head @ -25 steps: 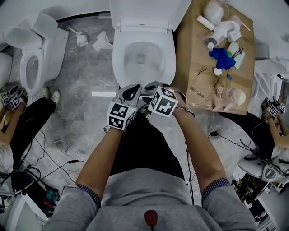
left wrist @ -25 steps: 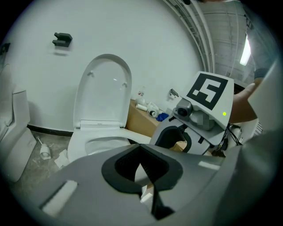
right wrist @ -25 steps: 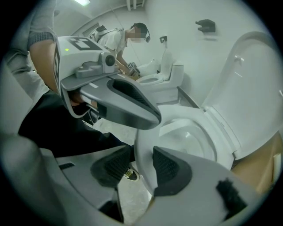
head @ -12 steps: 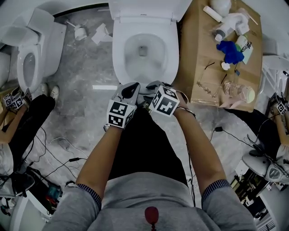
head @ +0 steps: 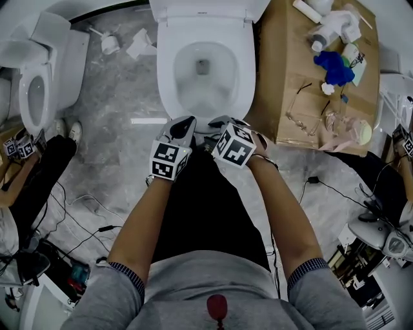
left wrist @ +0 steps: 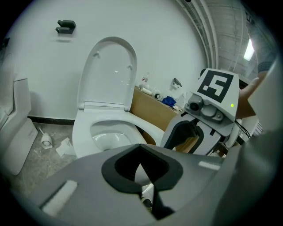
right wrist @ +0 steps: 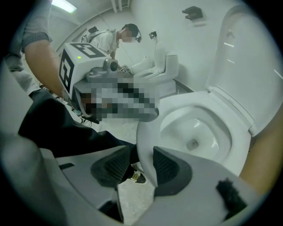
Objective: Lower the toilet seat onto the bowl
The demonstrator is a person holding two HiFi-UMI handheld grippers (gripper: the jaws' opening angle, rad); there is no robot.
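Bowl [head: 169, 90] closer, left hand-held gripper [head: 187, 121] beside right [head: 220, 121]

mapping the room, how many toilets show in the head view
2: the main toilet straight ahead, its lid up, and a second toilet at the upper left. A white shape cut off at the far left edge might be another.

The toilet [head: 171, 77] is white, smooth and shiny. The box [head: 277, 71] beside it is dull brown cardboard. The floor [head: 110, 90] looks like grey, blotchy stone.
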